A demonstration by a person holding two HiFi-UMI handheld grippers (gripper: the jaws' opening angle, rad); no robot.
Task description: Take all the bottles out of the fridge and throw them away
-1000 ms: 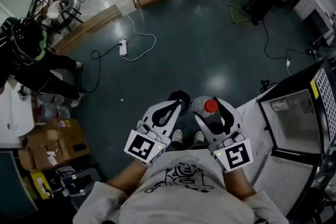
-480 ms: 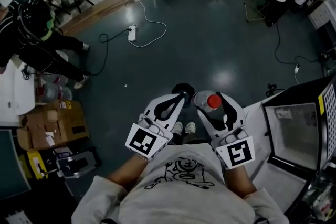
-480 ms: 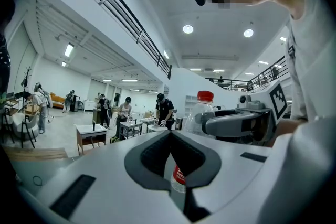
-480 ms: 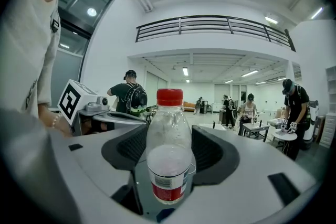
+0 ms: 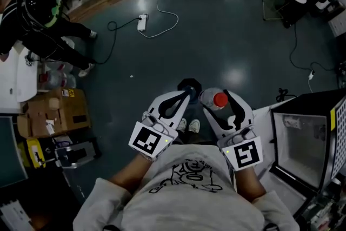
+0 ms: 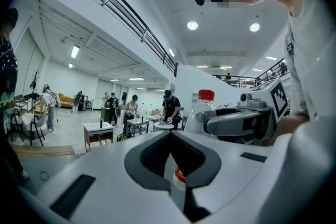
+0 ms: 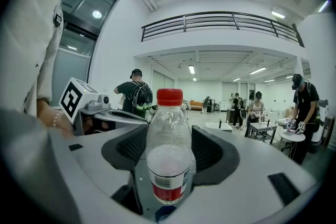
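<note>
Two claws are held side by side close before the person's chest, both pointed away from the body. The right claw (image 5: 221,107) is clamped on a clear plastic bottle (image 7: 168,157). The bottle is set between the jaws with its red cap (image 5: 220,99) uppermost, and its red label is seen low in the grip. The left claw (image 5: 186,96) is kept just beside the right one, to its left. Its jaws are drawn together with the tips met, and nothing is gripped by them.

Below the gap between the claws, a pair of pale shoes (image 5: 188,126) is seen on the dark green floor (image 5: 216,35). To the right of the right claw, a black fridge (image 5: 311,101) is stood with its pale inside exposed. Well to the left of the left claw, a cardboard box (image 5: 51,113) is placed. Far beyond the claws, a white power strip (image 5: 142,22) with its cable is laid on the floor. A person in dark clothing (image 5: 38,13) is seen further off to the left.
</note>
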